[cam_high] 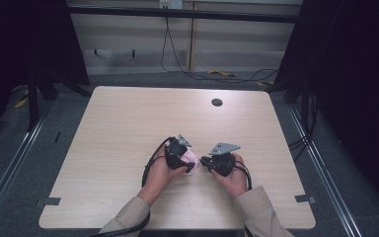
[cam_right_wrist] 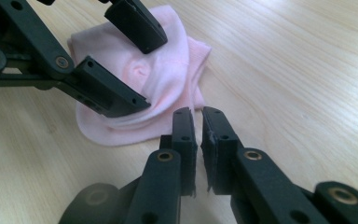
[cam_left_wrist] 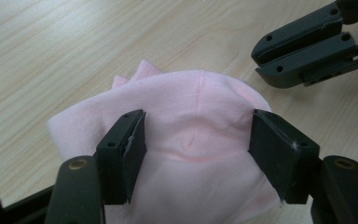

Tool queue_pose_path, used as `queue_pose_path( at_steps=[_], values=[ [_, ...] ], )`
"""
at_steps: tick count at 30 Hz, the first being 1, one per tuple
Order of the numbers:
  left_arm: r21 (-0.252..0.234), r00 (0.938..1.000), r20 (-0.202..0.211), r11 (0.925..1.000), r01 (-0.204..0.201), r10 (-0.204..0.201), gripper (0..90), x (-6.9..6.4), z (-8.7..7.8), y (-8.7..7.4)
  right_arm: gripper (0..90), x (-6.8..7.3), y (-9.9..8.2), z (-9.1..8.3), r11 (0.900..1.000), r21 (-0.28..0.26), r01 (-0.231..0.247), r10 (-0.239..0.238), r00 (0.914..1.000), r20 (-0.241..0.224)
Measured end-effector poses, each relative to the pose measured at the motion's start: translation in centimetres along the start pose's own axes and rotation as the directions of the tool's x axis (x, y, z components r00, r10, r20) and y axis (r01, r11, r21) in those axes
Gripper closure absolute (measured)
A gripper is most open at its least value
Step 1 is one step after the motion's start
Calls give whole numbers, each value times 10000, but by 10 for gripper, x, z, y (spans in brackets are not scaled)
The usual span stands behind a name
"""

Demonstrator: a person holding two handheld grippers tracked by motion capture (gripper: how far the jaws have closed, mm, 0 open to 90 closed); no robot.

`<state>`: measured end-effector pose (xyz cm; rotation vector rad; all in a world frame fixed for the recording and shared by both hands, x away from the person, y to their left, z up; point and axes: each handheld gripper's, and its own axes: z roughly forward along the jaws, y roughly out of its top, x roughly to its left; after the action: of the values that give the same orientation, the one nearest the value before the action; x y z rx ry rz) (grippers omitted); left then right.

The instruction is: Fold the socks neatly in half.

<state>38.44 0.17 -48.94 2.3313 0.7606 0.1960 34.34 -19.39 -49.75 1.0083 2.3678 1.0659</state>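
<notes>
A folded pale pink cloth lies on the wooden table, near its front middle. My left gripper hangs over it, open. In the left gripper view its jaws stand apart on either side of a small pinched bump in the cloth, pads off the fabric. My right gripper points at the cloth's edge from the right. In the right gripper view its jaws are nearly together with only a thin slit and nothing between them, just short of the cloth. The left gripper shows there above the cloth.
A small dark round hole sits in the table near its far right. Bare wood lies all around the cloth. Dark frames and cables stand beyond the far edge, and rails run along both sides on the floor.
</notes>
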Motion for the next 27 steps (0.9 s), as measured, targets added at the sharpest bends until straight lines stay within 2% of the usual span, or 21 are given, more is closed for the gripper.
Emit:
queue_pose_path(
  at_steps=[2,3,8,11,14,16,18,20,24,27],
  values=[
    [-32,10000,94,10000,-10,10,348,0,1,0,829,-2,-2,-2,10000,3,-23,23,10000,22],
    [7,9998,110,9998,-177,177,347,0,1,0,825,-2,-2,-3,10000,1,-38,38,10000,47],
    [44,9989,204,9991,-427,426,345,-1,2,2,808,-5,-3,-6,9999,-30,-132,132,9999,79],
    [108,9993,312,9997,-230,227,337,-1,2,4,782,-5,-3,-5,9998,-11,-202,202,9998,92],
    [194,9983,501,9993,-319,309,294,-2,1,6,765,-4,-3,-4,9999,41,-155,154,9998,102],
    [288,9977,396,9980,-556,544,275,-3,-2,8,756,-5,-4,-3,9998,55,-166,166,9998,100],
    [130,9976,251,9978,-650,647,252,-6,-7,12,754,-5,-4,-4,9998,37,-171,171,9998,117],
    [-106,9984,281,9988,-479,482,243,-5,-11,14,749,-6,-3,-5,9998,-13,-209,209,9997,137],
    [-347,9991,-263,9988,-336,327,258,2,-19,13,742,-6,-2,-5,9996,-114,-273,274,9995,149],
    [-411,9998,-173,9992,-5,-2,264,7,-22,10,741,-5,-2,-4,9996,-76,-262,263,9996,114]
  ],
)
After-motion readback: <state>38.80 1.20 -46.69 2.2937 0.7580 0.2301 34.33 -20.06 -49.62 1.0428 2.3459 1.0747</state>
